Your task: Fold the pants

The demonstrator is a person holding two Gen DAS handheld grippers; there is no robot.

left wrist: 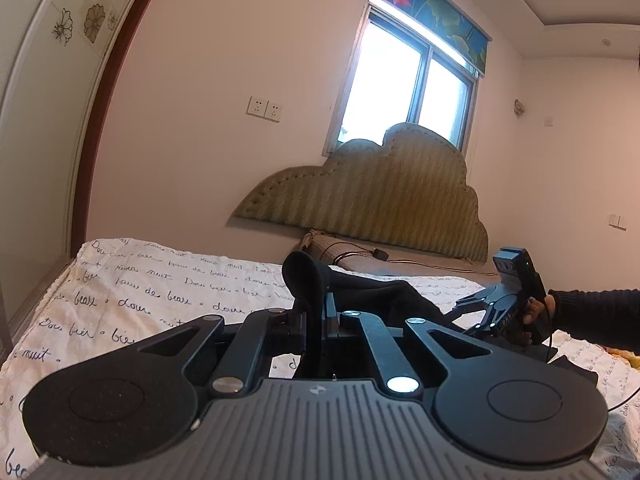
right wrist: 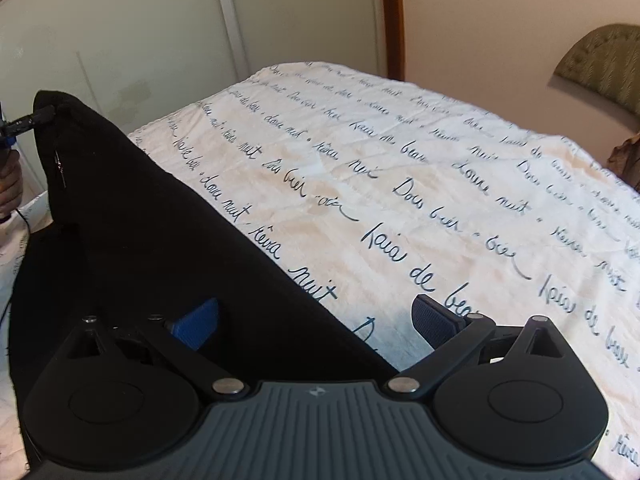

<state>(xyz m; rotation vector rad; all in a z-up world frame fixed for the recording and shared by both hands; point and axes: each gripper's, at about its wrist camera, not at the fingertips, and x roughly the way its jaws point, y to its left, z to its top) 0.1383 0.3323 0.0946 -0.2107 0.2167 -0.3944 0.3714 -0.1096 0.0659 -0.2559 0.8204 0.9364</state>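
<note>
Black pants [right wrist: 160, 240] hung lifted above a bed, one corner pinched in the left tool [left wrist: 310, 320], whose two fingers had closed together on a fold of the dark cloth that curled up over their tips. From that grip the fabric ran away toward the right tool [right wrist: 316, 326] and drooped down to the bedspread [right wrist: 400, 152], a cream sheet printed all over with lines of looping dark script.

Seen from the right wrist, the pants formed a broad black sheet filling the lower left, its upper corner held up by the far left tool [right wrist: 28, 122] near the wardrobe doors [right wrist: 160, 40]. The right tool stood wide apart: its blue-padded left finger [right wrist: 196, 324] lay against the black cloth, while the other finger [right wrist: 436, 320] hovered over bare bedspread, nothing clamped between them. Whether the left pad actually touched the fabric could not be told.

From the left wrist, the right tool [left wrist: 472, 308] showed at the far right, held by a hand [left wrist: 538, 312] in a dark sleeve. Behind the bed a green scalloped headboard [left wrist: 380, 200] leaned against the wall under a window [left wrist: 408, 92] with a flowered blind [left wrist: 432, 8]
</note>
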